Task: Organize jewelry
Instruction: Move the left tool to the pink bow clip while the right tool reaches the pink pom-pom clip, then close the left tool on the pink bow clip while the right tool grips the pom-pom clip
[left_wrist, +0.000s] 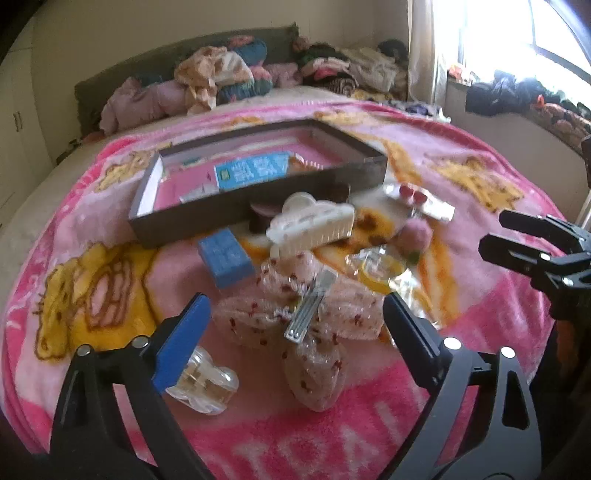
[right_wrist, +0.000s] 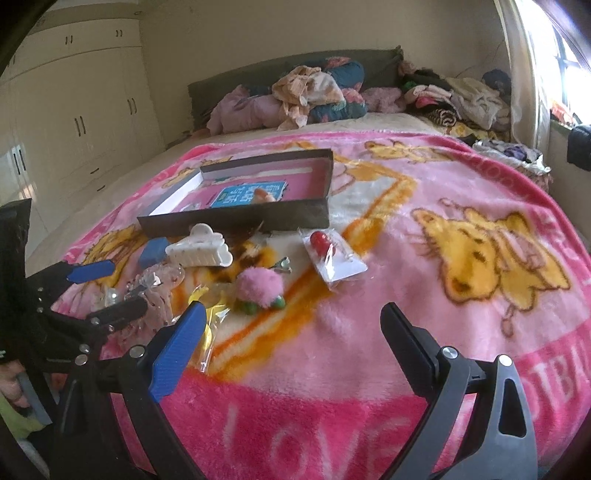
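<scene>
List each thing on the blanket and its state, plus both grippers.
Box: open, lidless, blue card inside.
White claw clip: closed, outside the box.
Bow clip: in clear wrap, between the left gripper's fingers, not held.
Clear clip: lying by the left gripper's blue finger.
Red earrings: sealed in packet.
Pink pompom: loose on blanket.
Left gripper: open.
Right gripper: open, empty.

A shallow dark box (left_wrist: 258, 210) sits open at centre frame, a blue card (left_wrist: 251, 171) lying flat inside. Below it lie a white claw clip (left_wrist: 314, 223), a blue block (left_wrist: 225, 260) and a pink floral bow (left_wrist: 295, 314) — silver clip side up.
</scene>
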